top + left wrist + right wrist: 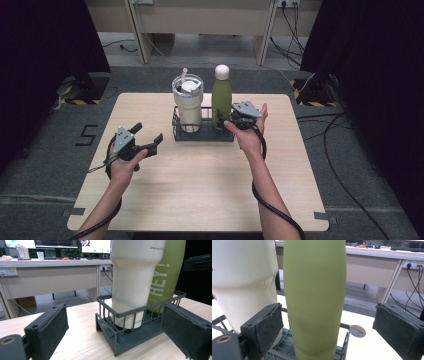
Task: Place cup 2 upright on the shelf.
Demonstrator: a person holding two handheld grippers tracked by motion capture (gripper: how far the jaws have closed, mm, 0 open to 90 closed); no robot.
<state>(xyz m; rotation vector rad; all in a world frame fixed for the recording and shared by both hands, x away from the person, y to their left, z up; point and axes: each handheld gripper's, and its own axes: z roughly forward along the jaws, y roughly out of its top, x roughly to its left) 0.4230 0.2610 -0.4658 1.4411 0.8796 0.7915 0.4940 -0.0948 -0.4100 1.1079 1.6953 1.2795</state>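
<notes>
Right hand-held gripper (332, 330): jaws spread wide, one black pad on each side of the green bottle, gaps on both sides, nothing gripped.
Right hand (250, 131): up at the right end of the rack, palm under the tool, cable trailing back along the forearm.
Left hand-held gripper (148, 137): jaws wide open, empty, held over the left part of the bench, well apart from the rack and pointed toward it.
Left hand (125, 162): wrapped round the tool's body, forearm coming in from the bottom edge.
Green bottle (314, 297): upright in the right half of the rack, pale rounded cap on top in the high view, white lettering "HEY!" down its side in the left gripper view.
White tumbler (133, 277): upright in the left half of the rack, just beside the bottle, lid on and a straw poking out.
Wire rack (125, 338): dark grey, low-walled, sitting at the far middle of the bench with both drinks inside.
Bench (200, 190): light wood top, near half bare.
Background: pale desk with monitors across the room, cables on the grey floor.
</notes>
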